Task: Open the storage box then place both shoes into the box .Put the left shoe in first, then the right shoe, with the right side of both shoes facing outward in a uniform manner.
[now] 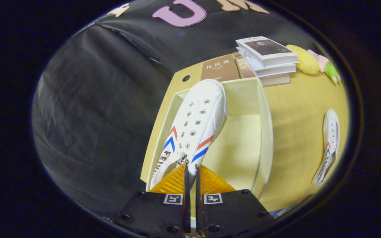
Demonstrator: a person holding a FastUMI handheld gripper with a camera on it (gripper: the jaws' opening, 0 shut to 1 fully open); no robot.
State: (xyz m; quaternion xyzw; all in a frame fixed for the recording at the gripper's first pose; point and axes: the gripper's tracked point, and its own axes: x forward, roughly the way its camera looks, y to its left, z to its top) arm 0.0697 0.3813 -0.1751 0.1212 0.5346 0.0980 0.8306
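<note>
Tongs (pixel 190 172): clenched on the heel rim of the first shoe (pixel 195 125), both fingers pressing it.
Storage box (pixel 265 132): already open; that shoe hangs over its left side, toe far.
Second shoe (pixel 329 145): on the desk (pixel 296 109), right of the box, still to go.

One shoe (pixel 193 129) in the box (pixel 263 138), other shoe (pixel 329 145) on table (pixel 296 109) right of it.

— What's on the wooden table (pixel 296 132)?
— An open storage box (pixel 265 132), a stack of books (pixel 266 58), plush toys (pixel 313 61), and one white shoe (pixel 329 145) (lying well apart from the box).
</note>
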